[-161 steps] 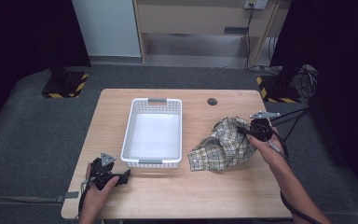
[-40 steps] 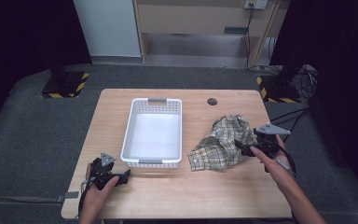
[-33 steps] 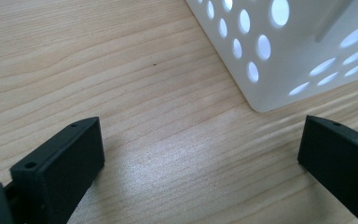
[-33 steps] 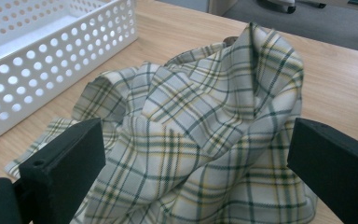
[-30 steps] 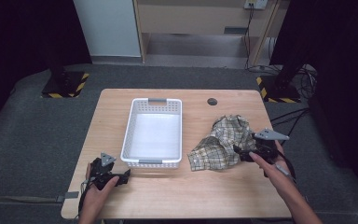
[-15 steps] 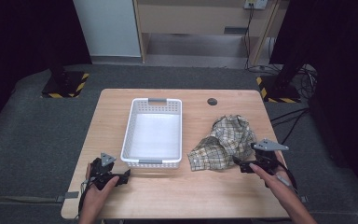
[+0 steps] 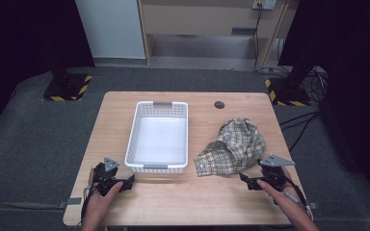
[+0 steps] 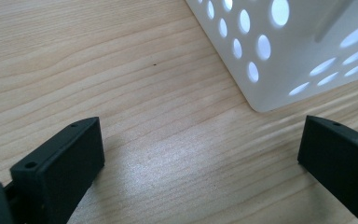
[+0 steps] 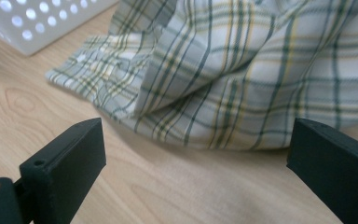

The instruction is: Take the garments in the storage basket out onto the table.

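A crumpled green-and-yellow plaid cloth (image 7: pixel 233 147) is seen on the light wooden table (image 7: pixel 231 202), right of the white perforated plastic basket (image 7: pixel 159 135); the right gripper (image 7: pixel 248 181) is held just beside its near edge, jaws spread wide and empty, the fabric lying ahead of them untouched; the left gripper (image 7: pixel 125 183) is held released near the basket's front corner, nothing between its jaws.

Both tongs are black: the left tongs (image 7: pixel 118 185) and right tongs (image 7: pixel 251 182) each carry a grey three-cornered plate and blocky, screw-holed jaws.
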